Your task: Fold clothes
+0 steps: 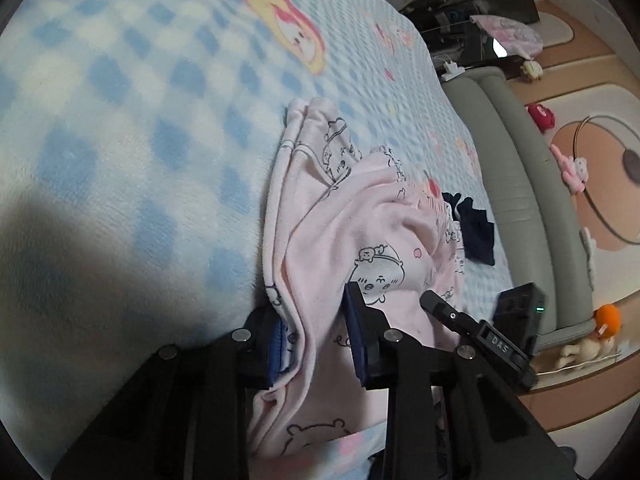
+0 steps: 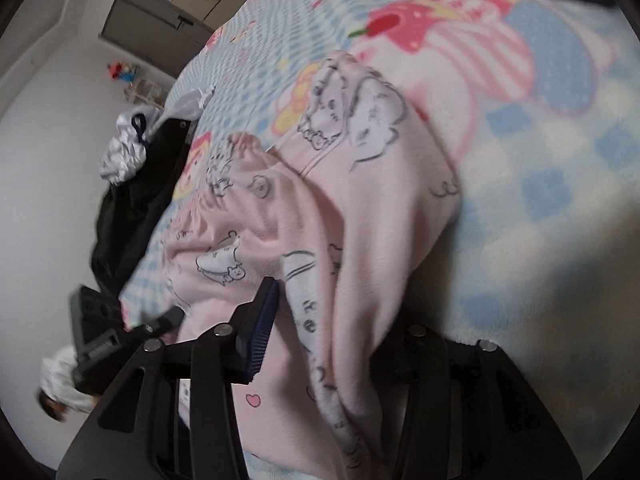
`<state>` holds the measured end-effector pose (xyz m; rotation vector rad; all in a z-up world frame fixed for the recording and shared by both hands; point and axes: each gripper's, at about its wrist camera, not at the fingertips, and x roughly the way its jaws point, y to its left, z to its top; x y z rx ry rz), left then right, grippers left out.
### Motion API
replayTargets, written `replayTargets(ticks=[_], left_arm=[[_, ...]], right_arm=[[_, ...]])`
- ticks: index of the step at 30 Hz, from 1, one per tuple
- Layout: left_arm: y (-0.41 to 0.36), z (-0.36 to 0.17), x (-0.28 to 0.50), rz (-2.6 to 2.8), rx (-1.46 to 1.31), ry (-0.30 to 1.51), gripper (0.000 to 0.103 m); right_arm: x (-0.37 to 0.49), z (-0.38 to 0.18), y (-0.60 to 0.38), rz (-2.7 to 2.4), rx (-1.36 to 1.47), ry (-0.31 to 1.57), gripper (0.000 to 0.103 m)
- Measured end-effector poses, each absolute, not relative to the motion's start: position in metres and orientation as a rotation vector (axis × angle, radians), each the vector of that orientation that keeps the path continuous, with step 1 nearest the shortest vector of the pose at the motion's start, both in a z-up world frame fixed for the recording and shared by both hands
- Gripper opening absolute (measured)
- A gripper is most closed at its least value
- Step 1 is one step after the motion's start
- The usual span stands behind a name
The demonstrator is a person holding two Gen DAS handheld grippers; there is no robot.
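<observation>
On the bed, over a fleecy blue-and-white checked blanket point(image 1: 120, 128) with cartoon prints, lies a soft pink garment point(image 1: 352, 216) printed with outlined bear figures, bunched in folds. Its near edge rises between the blue-padded fingers of the left tool point(image 1: 316, 328), which are clamped on a fold of it. The right tool point(image 2: 320, 328) also grips the cloth, its right finger hidden under the fabric. A small dark navy garment point(image 1: 474, 232) lies beyond, near the bed's right edge.
</observation>
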<state>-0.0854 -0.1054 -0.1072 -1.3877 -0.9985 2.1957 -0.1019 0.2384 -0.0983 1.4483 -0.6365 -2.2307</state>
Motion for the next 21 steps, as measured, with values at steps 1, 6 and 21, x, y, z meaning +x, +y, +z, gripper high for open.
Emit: replayTargets(ticks=[1,6,21], left_arm=[[-0.101,-0.100,-0.084,2.245,-1.370,-0.951,0.029],[-0.077,-0.085,-0.084,2.309,-1.298,-0.755,0.068],[-0.001,0.018,-0.091,2.338,-1.128,-0.344,0.013]], right_arm=[[-0.100,-0.093,0.234,-2.250,1.438,-0.573,0.030],[-0.100,-0.082,0.227,-2.260,1.426,-0.481,0.029],[-0.102,-0.033,0.254,-2.312,1.330,-0.545,0.009]])
